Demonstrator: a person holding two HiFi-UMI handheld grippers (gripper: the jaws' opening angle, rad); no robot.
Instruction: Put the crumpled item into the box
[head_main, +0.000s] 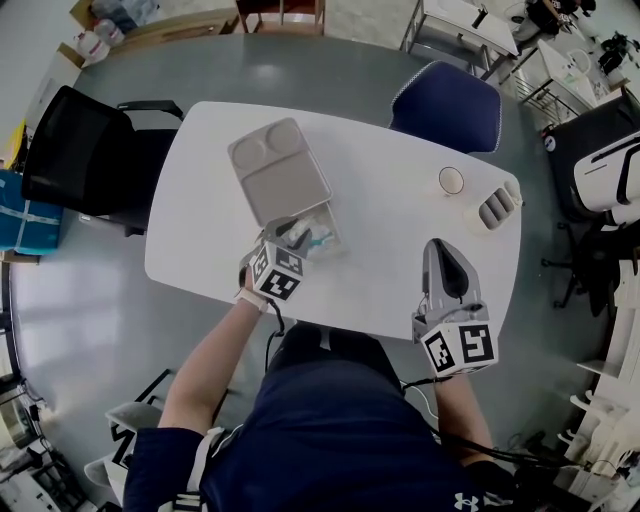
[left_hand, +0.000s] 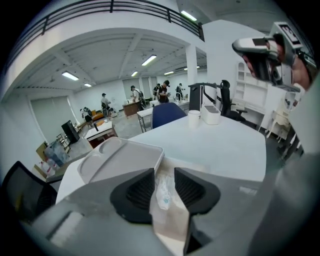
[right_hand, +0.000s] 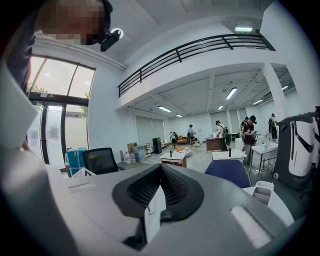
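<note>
Head view: a white counter (head_main: 400, 250) carries an open box (head_main: 278, 170) with its grey lid folded back, away from the person. The left gripper (head_main: 280, 250) is poised over the near end of the box. The right gripper (head_main: 440, 247) lies well apart near the counter's front edge, pointing away from the person. A cup (head_main: 452, 180) stands toward the far right; only this view shows the whole layout.

Left gripper view: the left gripper (left_hand: 163, 172) has its tongs narrowly apart. Through the gap shows the crumpled item (left_hand: 162, 192), white with blue print, lying in the box (left_hand: 117, 157). Its long axis runs along the gap, pointing toward the lid. In the head view the crumpled item (head_main: 308, 238) is only a small pale patch.

Right gripper view: the right gripper (right_hand: 160, 170) has its tongs closed together, gripping nothing.
</note>
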